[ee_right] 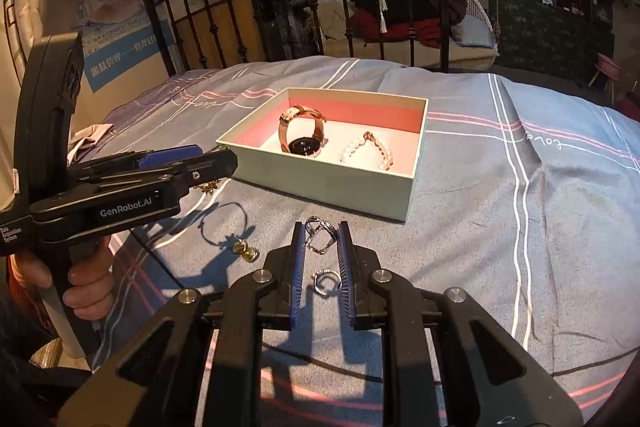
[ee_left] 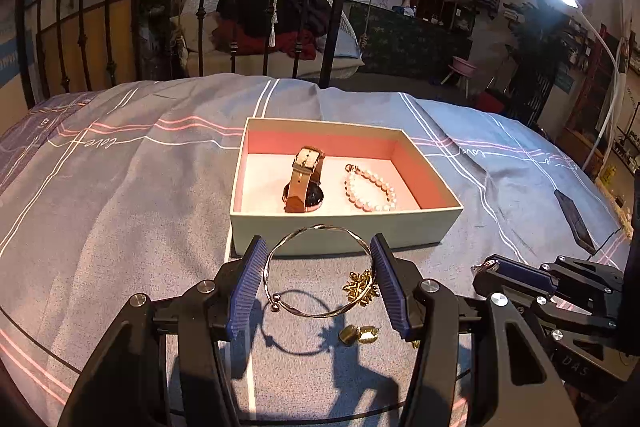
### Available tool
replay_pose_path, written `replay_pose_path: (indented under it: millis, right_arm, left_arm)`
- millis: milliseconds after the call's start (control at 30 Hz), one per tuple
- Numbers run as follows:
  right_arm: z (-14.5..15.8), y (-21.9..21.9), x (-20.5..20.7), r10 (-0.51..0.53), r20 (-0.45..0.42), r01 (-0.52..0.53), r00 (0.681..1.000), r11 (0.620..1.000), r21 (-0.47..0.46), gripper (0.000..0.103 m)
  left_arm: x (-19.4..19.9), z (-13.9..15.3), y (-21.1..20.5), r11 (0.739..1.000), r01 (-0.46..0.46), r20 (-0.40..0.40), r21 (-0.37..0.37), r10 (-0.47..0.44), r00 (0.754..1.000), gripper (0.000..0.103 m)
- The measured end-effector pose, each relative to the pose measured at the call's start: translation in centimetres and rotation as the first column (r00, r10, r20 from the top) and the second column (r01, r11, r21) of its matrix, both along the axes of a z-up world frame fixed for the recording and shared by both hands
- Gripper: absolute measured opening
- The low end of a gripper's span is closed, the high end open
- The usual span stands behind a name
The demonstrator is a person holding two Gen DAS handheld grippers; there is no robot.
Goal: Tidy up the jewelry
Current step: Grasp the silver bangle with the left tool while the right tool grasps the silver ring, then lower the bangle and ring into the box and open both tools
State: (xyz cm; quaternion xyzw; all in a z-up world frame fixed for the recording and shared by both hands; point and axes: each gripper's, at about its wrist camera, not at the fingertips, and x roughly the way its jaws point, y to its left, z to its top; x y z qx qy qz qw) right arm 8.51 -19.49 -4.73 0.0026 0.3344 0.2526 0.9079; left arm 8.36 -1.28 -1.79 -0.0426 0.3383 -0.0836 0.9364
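Grey striped bedspread [ee_left: 120, 187] bearing open box [ee_left: 344, 227] containing watch [ee_left: 304, 183], pearl bracelet [ee_left: 370, 189]. Left gripper [ee_left: 319, 271] clamping bangle [ee_left: 320, 269]; right gripper [ee_right: 322, 243] pinching silver ring [ee_right: 319, 237].

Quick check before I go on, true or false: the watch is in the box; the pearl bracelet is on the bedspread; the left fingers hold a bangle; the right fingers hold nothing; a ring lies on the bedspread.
1. The watch is in the box. True.
2. The pearl bracelet lies on the bedspread. False: it is in the box, beside the watch.
3. The left gripper fingers hold a bangle. True.
4. The right gripper holds nothing. False: it grips a silver ring.
5. Another ring lies on the bedspread. True.
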Motion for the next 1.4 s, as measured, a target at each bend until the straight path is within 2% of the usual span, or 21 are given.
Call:
replay_pose_path:
  millis: [267,467,667,1067,1400]
  right_arm:
    - [2.2,1.5,3.7,-0.023,0.048,0.023,0.999,1.0,-0.004,0.017]
    - [3.1,2.5,6.4,-0.037,0.064,0.039,0.997,0.999,-0.03,0.017]
    - [2.3,3.1,8.5,-0.03,0.048,0.033,0.998,0.997,-0.073,0.017]
    - [-0.6,4.9,12.9,-0.026,-0.057,0.018,0.998,0.989,-0.145,0.017]
    - [-2.1,5.5,13.8,-0.018,-0.1,0.0,0.995,0.985,-0.174,0.017]
  left_arm:
    - [2.9,3.0,-0.6,1.0,-0.004,0.072,0.006,0.003,0.997,0.053]
    - [5.2,3.8,-0.9,1.0,-0.002,0.069,-0.016,0.003,0.998,0.053]
    - [7.1,2.8,-1.0,1.0,-0.001,0.038,0.01,0.001,0.999,0.053]
    - [10.6,-0.1,-2.2,0.997,0.015,-0.06,0.075,-0.011,0.998,0.053]
    - [12.3,-1.8,-2.3,0.995,0.007,-0.113,0.1,0.004,0.994,0.053]
